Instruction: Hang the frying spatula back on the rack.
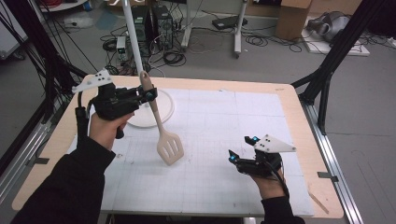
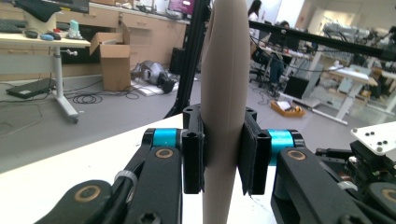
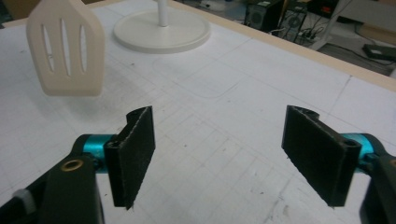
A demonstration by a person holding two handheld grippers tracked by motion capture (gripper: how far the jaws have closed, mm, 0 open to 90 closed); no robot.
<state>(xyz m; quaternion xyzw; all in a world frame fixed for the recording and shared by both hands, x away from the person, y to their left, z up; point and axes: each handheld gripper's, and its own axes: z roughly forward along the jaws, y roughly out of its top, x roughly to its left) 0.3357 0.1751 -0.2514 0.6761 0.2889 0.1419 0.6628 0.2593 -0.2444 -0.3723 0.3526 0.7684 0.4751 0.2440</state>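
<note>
My left gripper [image 1: 148,95] is clamped on the handle of a beige slotted spatula [image 1: 161,128], just in front of the round white lamp base [image 1: 161,112]. In the left gripper view the two black pads press flat against the smooth, matte, rounded handle from either side. The spatula hangs tilted, handle end up toward the lamp's white pole [image 1: 133,42], blade down and clear of the mat, nearer me than the base. The blade is flat and wedge-shaped, wider at its squared lower edge, with three long slots.

My right gripper [image 1: 243,147] is well apart from the lamp base, on the near right of the mat, with its jaws spread wide and nothing between them; their black pads look rough and slightly frayed at the edges.

The white mat [image 1: 224,140] under the base is ruled with a fine grid and carries small dark scuffs. It lies on a pale wooden table [image 1: 299,116] with rounded corners. Beyond the lamp base is grey floor with tangled cables, computer towers and a cardboard box [image 1: 293,16].
</note>
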